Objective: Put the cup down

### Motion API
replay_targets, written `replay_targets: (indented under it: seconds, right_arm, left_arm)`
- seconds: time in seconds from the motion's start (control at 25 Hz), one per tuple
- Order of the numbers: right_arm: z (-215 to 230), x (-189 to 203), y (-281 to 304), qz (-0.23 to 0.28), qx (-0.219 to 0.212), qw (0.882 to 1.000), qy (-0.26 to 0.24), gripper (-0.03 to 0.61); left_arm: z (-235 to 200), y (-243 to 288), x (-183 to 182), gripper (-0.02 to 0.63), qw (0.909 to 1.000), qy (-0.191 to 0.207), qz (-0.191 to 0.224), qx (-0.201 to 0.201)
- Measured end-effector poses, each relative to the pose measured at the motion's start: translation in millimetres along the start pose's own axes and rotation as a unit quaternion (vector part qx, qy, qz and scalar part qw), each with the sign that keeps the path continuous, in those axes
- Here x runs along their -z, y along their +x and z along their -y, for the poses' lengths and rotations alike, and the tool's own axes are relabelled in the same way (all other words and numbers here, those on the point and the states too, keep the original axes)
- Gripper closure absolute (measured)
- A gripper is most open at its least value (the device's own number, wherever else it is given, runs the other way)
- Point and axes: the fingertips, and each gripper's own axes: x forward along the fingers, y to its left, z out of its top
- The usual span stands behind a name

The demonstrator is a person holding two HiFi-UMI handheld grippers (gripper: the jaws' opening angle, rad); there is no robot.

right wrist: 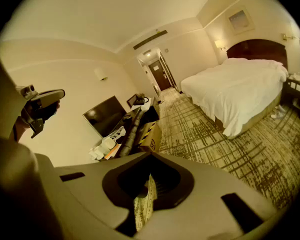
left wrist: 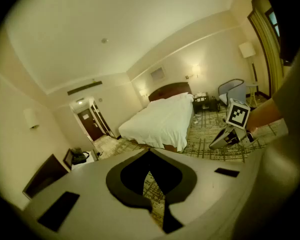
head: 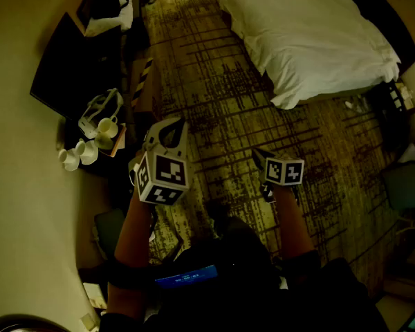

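Grey fingers [left wrist: 90, 189] of the left gripper [left wrist: 149, 153] meet tip to tip with nothing between them; only carpet [head: 249, 116] shows through the slit behind. The right gripper [right wrist: 150, 158] is closed and empty in the same way. Both hang over the carpet, well apart from the cups [head: 88, 151], a cluster of small white ones on the dark worktop [right wrist: 131, 130] against the wall [head: 14, 185], at the left of the head view. No cup is in hand, so there is nothing to put down yet. They look like glazed ceramic: stiff, light, slick and apt to chip, so I would pinch one across its rim wall and set it down gently. Dim light hides how many cups there are and what they stand on. Which one is meant I cannot tell.
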Motion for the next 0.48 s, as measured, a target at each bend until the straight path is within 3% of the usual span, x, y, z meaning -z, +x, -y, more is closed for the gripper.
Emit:
replay_targets:
  seconds: [0.28,0.48]
  right_arm:
    - [-49.6,-54.8,18.2,0.055,-0.009,0.992,-0.115,0.577]
    - [-116.5,-78.1,46.8,0.073,-0.066,0.976,-0.193,0.577]
  left_arm:
    - [-34.1,-18.7,35.9,0.614,0.9930,-0.115,-0.005,-0.027]
    - [-71.1,-56.5,91.9,0.614,0.9695,-0.222,-0.017,-0.102]
